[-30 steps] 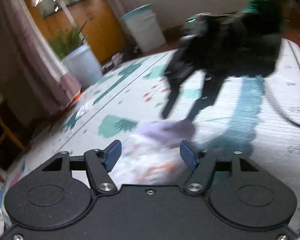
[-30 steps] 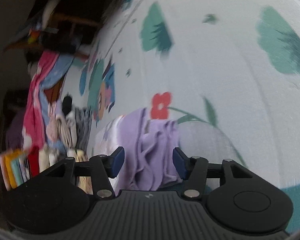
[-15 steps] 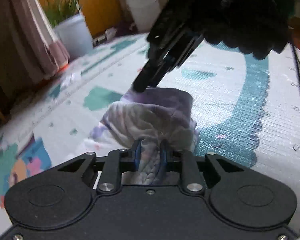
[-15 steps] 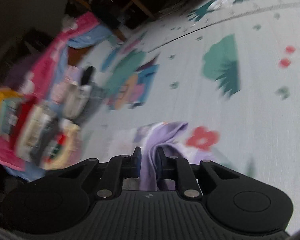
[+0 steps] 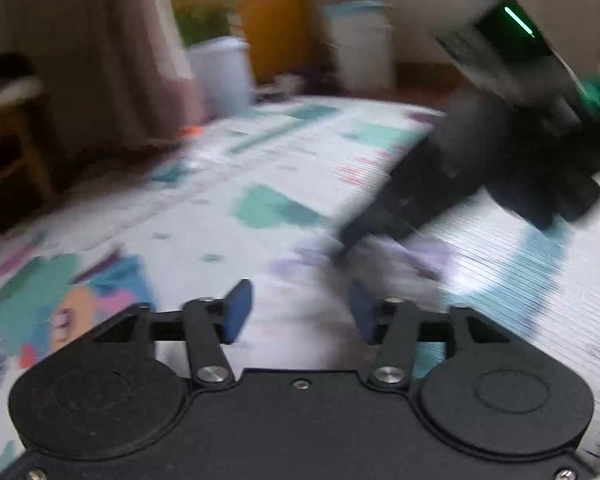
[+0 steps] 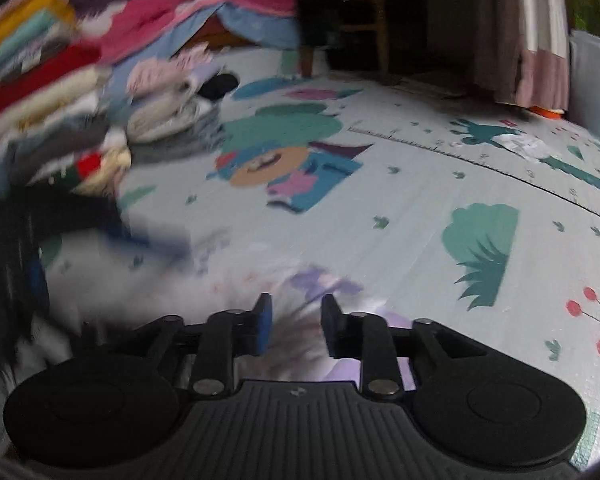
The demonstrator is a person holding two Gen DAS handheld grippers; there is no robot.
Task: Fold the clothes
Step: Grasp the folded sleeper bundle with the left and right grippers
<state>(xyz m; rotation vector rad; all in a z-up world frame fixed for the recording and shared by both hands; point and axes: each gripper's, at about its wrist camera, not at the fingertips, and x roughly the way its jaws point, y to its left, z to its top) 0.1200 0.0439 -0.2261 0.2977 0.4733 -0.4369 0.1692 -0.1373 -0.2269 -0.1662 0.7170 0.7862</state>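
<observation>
**Both tongs opening over the small lilac garment on the play mat**

Far left, by the mat edge: stacks of folded clothes, presumably finished pieces parked clear of the working area.

Left tongs: blue pads stood well apart and were opening. Pale cloth lay beneath and ahead of the gap, but neither pad pressed on it. Judged: nothing held.

Centre: the lilac-and-white garment lay bunched low on the printed play mat, between the two tools. Motion blur hid its edges; whether a fold was complete could not be told.

Right tongs: narrower gap, also opening. Lilac cloth showed between and below the pads; contact with either pad was not evident. From the left wrist view this tool reached down at a slant, its tips at or just above the garment's far edge; blur hid any touch.

Judgement: both tools faced the garment from opposite sides, probably so that a fold could be laid down flat.
</observation>
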